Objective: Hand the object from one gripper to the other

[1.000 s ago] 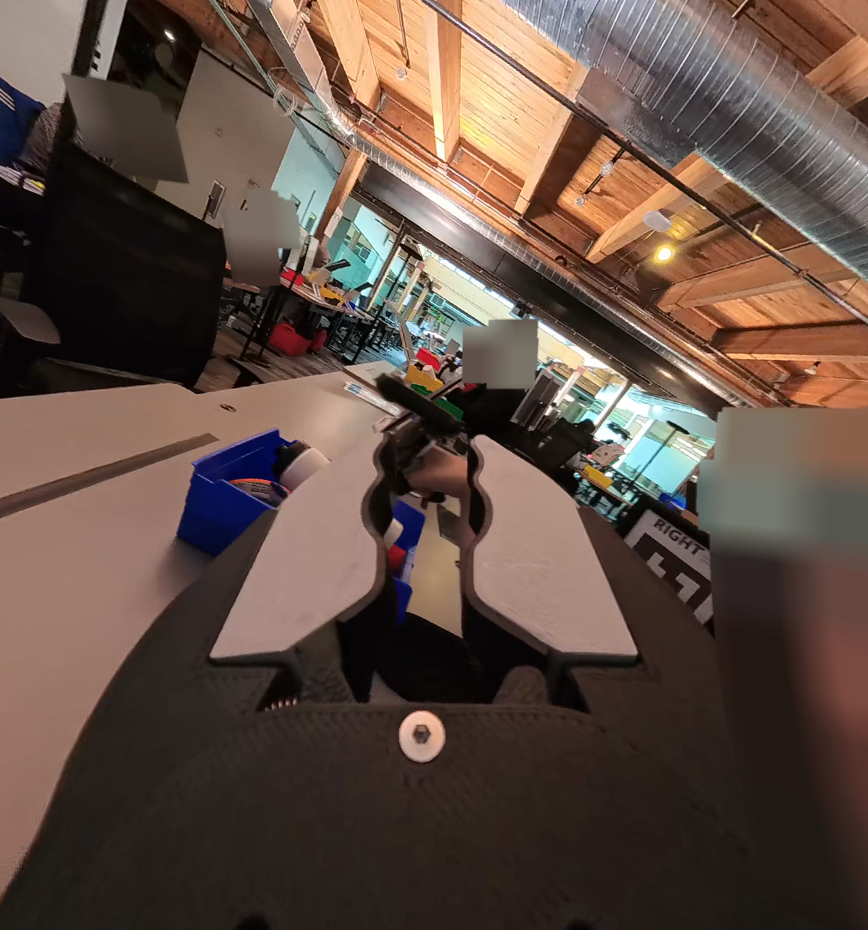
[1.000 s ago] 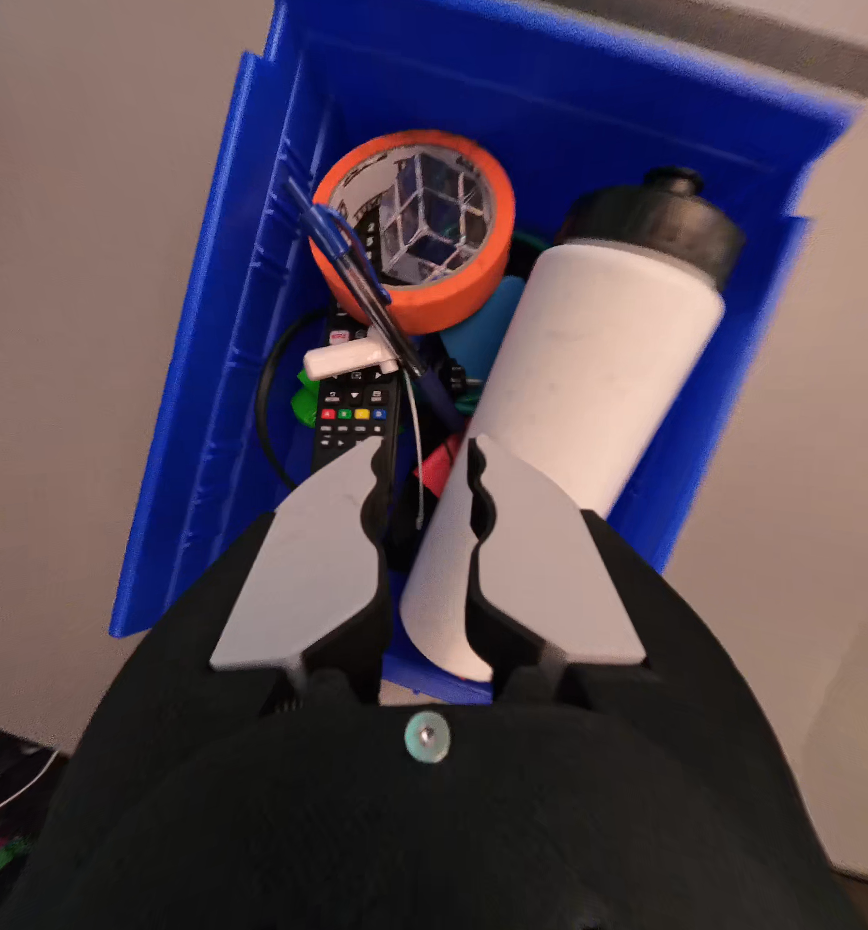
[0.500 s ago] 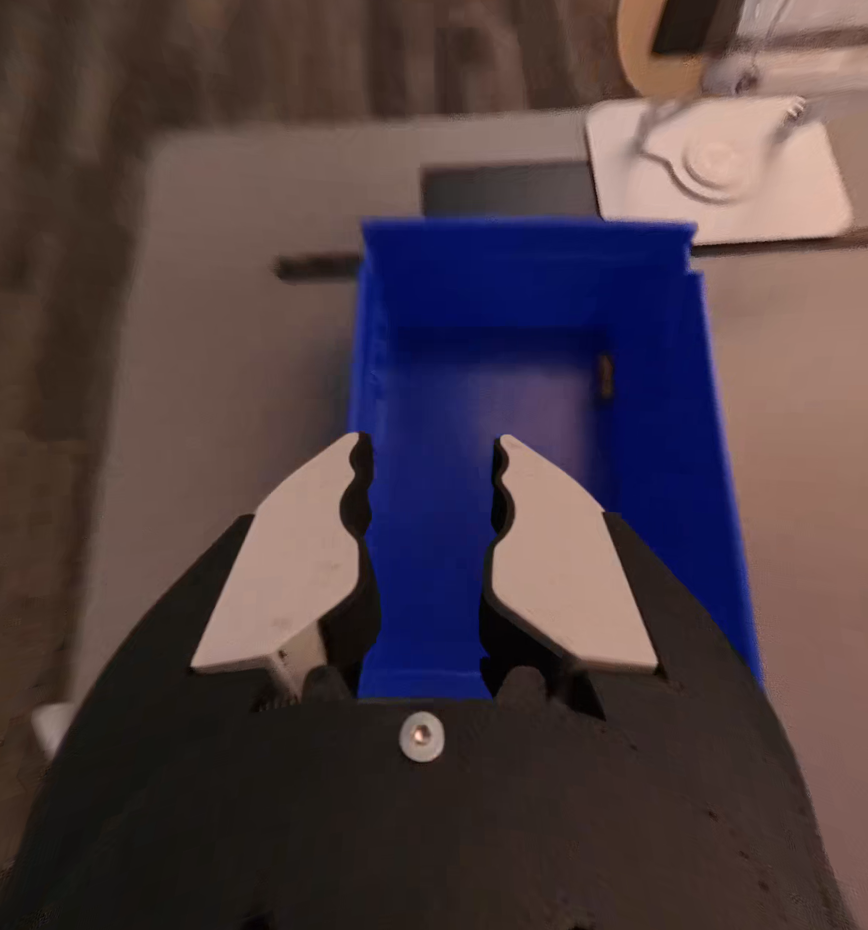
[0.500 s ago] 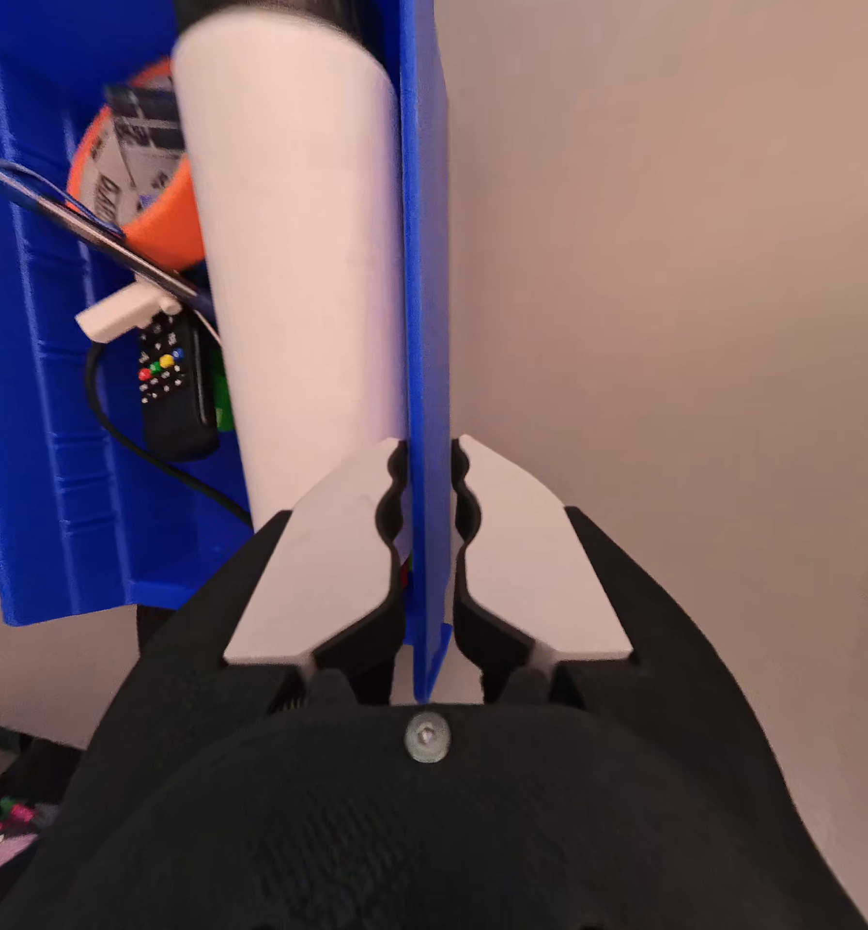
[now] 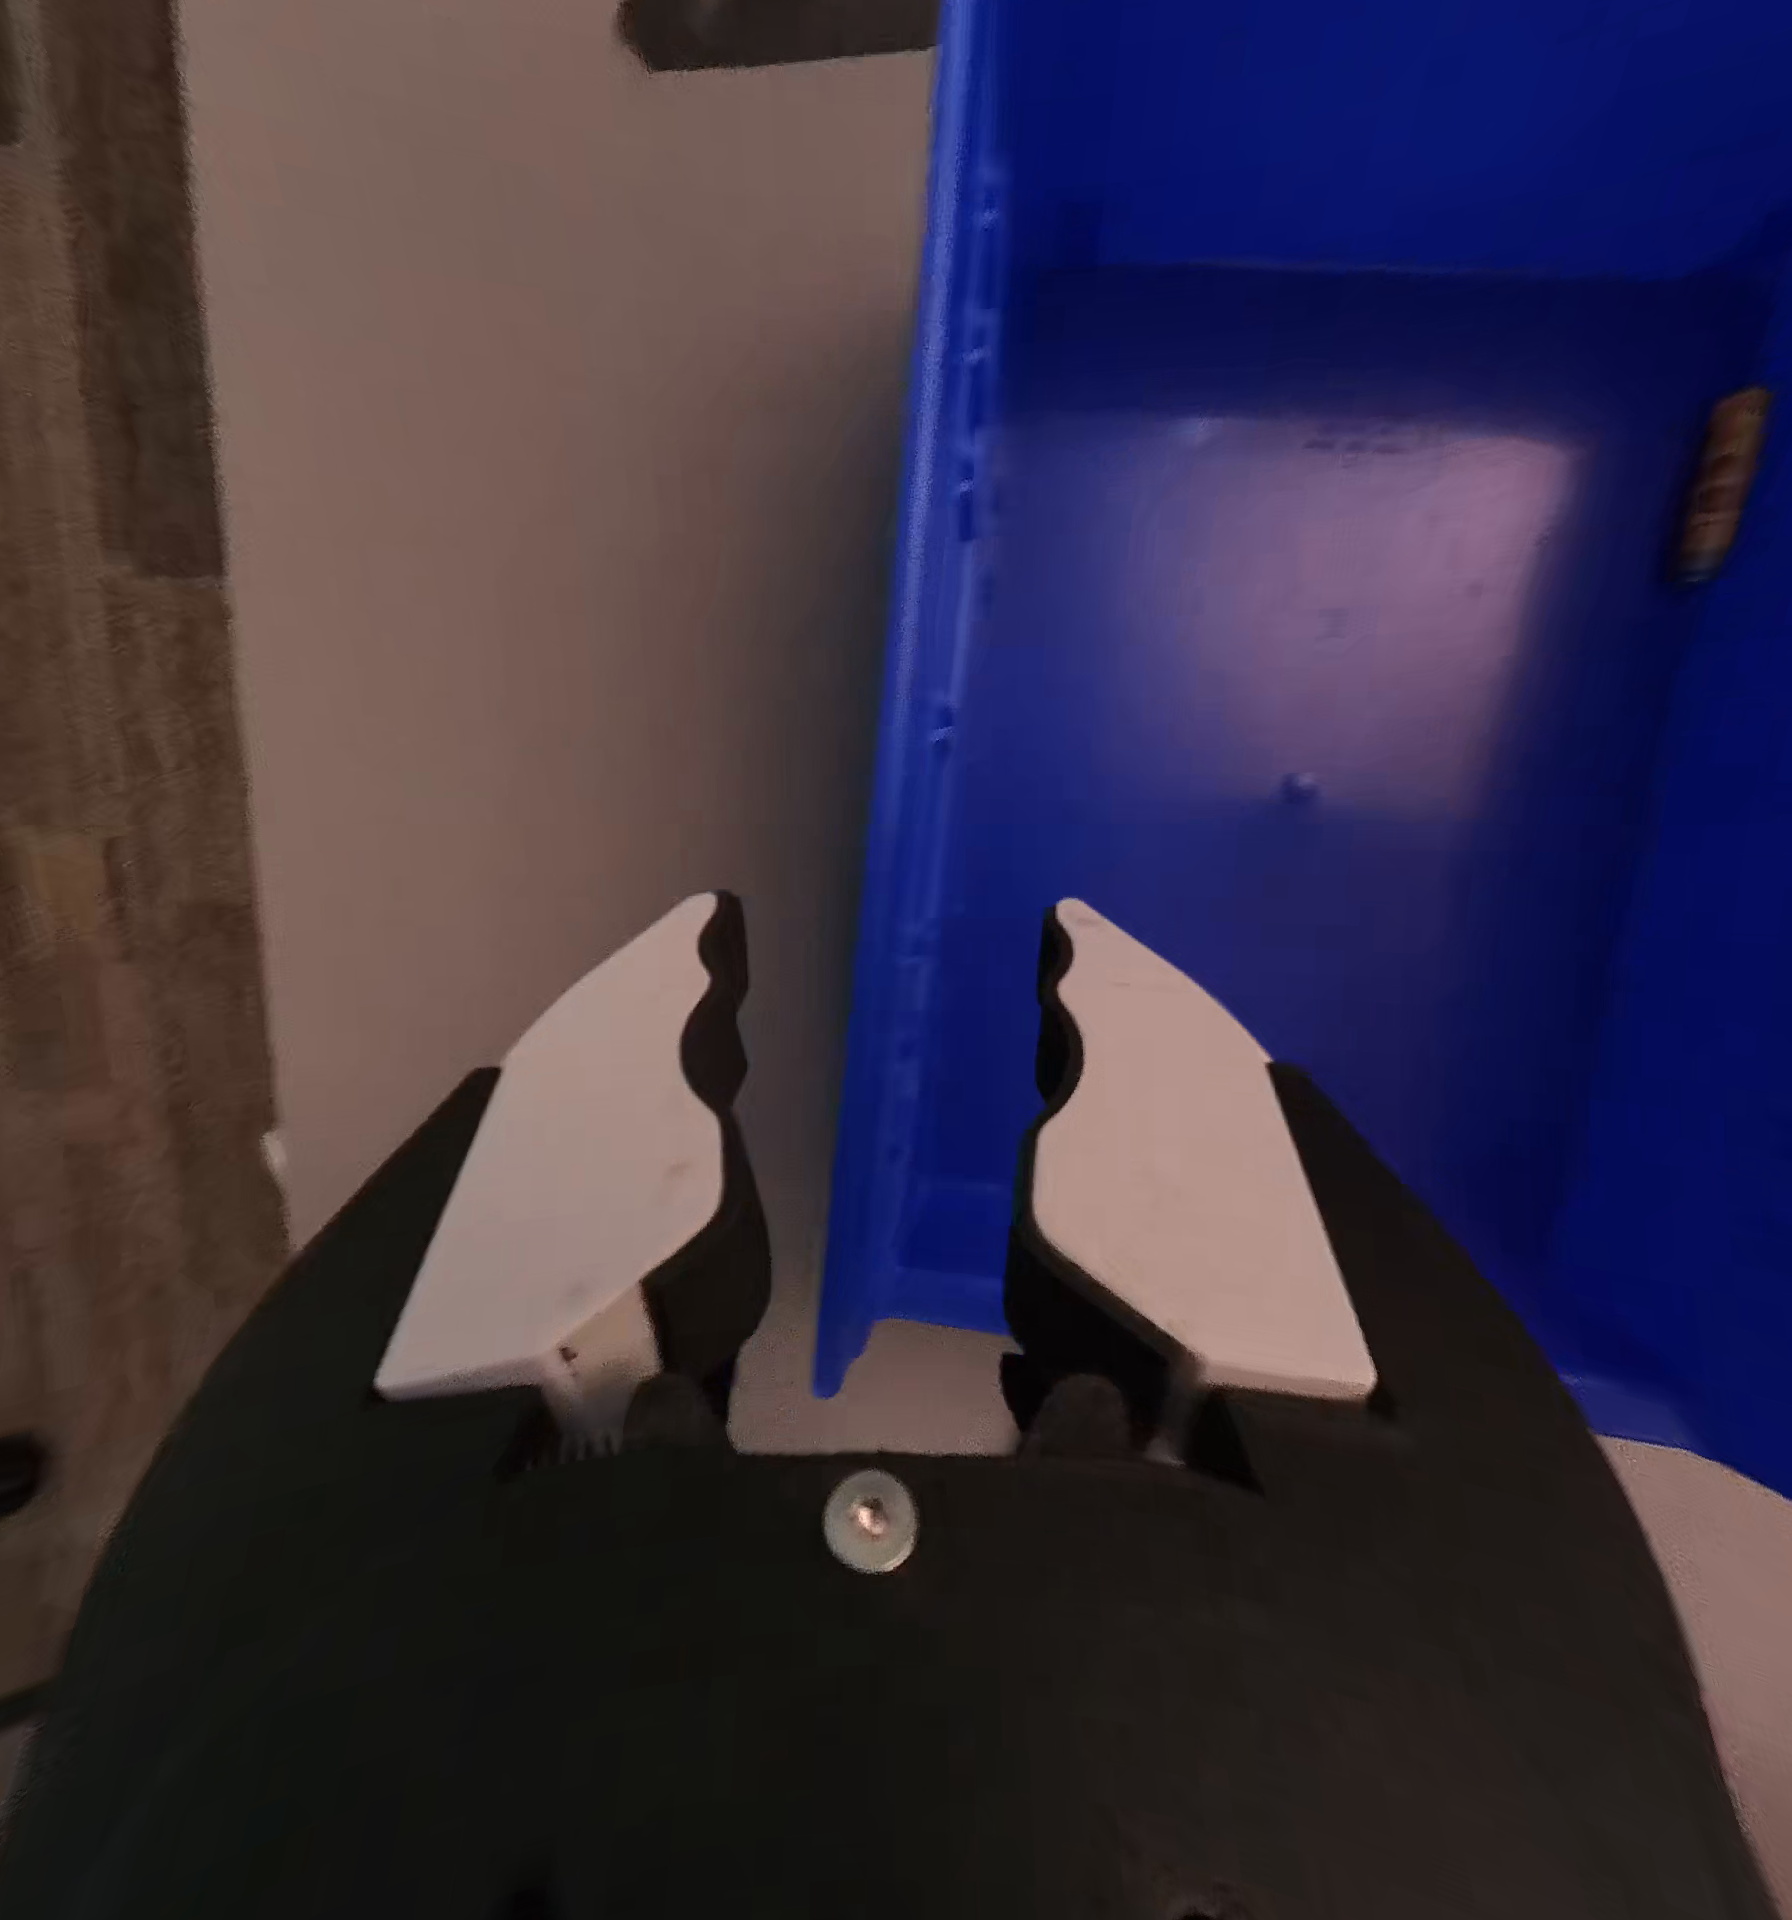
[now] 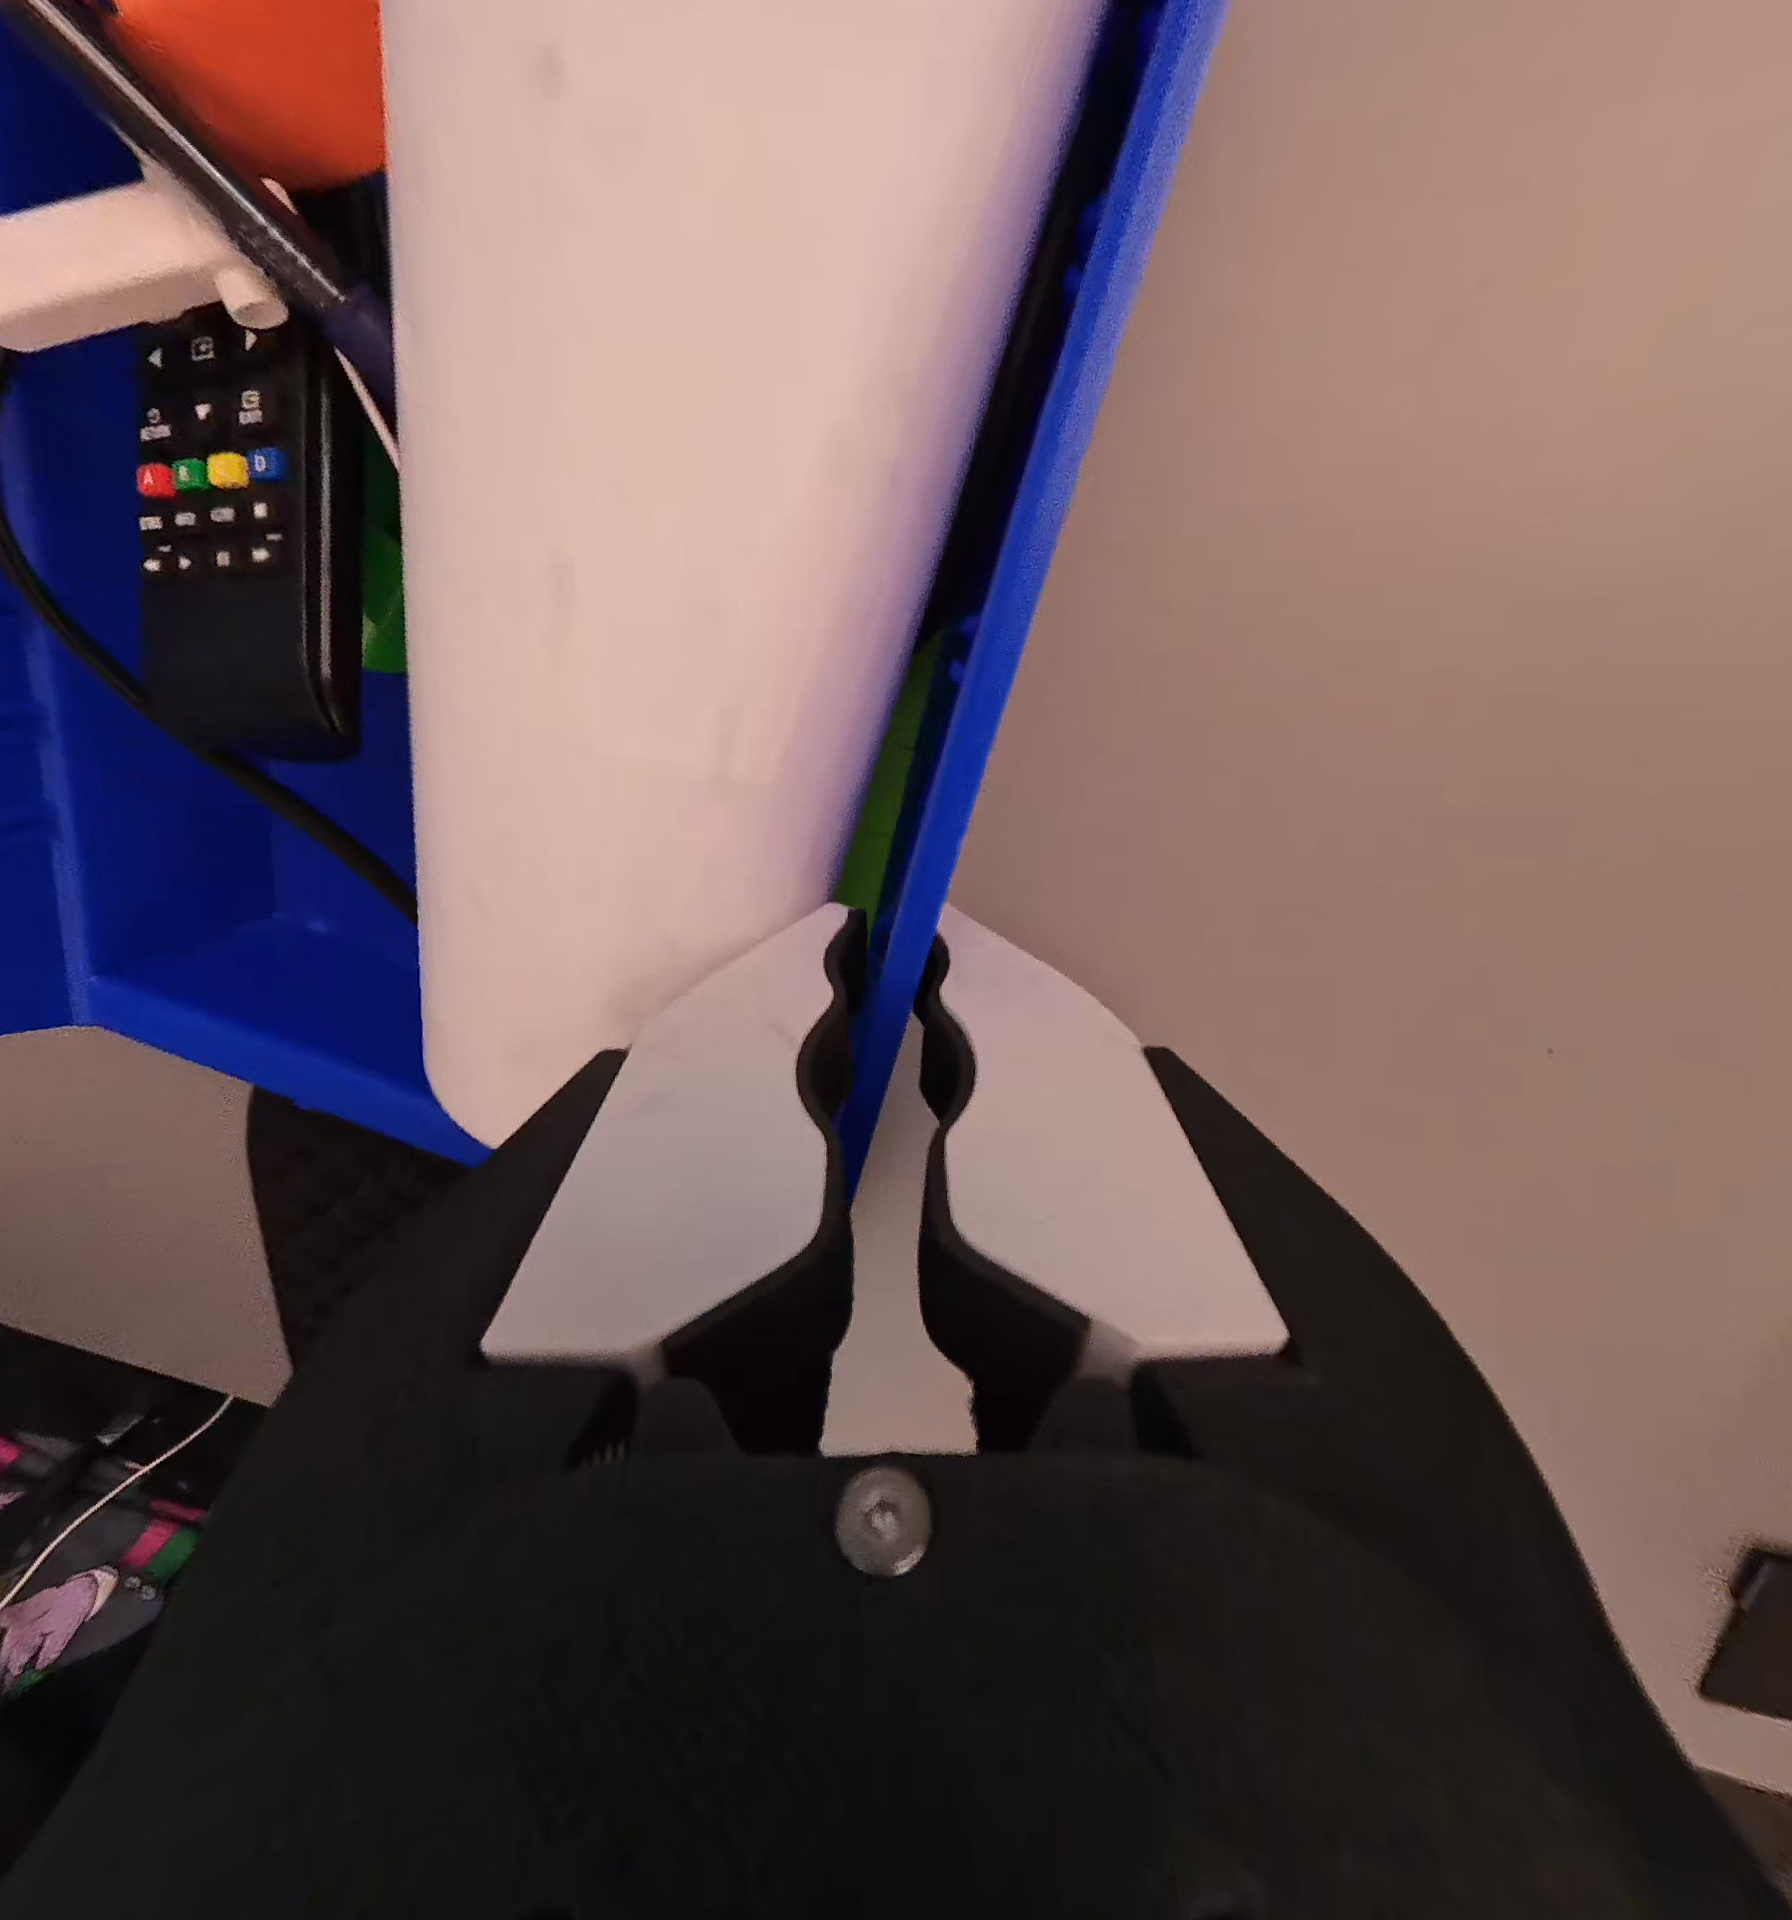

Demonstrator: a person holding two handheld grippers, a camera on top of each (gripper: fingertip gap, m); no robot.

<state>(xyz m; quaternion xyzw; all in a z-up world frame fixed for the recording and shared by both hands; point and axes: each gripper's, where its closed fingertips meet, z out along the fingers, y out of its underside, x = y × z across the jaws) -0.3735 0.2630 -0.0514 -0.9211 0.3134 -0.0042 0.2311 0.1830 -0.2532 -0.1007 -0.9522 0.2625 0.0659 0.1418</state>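
Note:
My right gripper (image 6: 892, 930) is shut on the right wall of a blue bin (image 6: 1027, 520). That bin holds a white bottle (image 6: 663, 468), a black remote (image 6: 227, 540), an orange tape roll (image 6: 279, 94), a pen (image 6: 237, 208), a white plug (image 6: 92, 260) and a black cable (image 6: 50, 623). My left gripper (image 5: 890, 916) is open and straddles the left wall of an empty blue bin (image 5: 933, 623), without touching it. Neither gripper shows in the other's view.
Both bins stand on a pale grey table (image 5: 559, 520). Its left edge meets wood floor (image 5: 61, 623). A dark slot (image 5: 767, 31) lies beyond the empty bin. A dark cutout (image 6: 1785, 1652) is at the table's near right. Colourful clutter (image 6: 40, 1558) lies below the table edge. About 75 cm separates my left fingertips from my right.
My left gripper swung down from facing the room, then shifted left over the empty bin's left wall. My right gripper moved to the full bin's right wall and closed on it.

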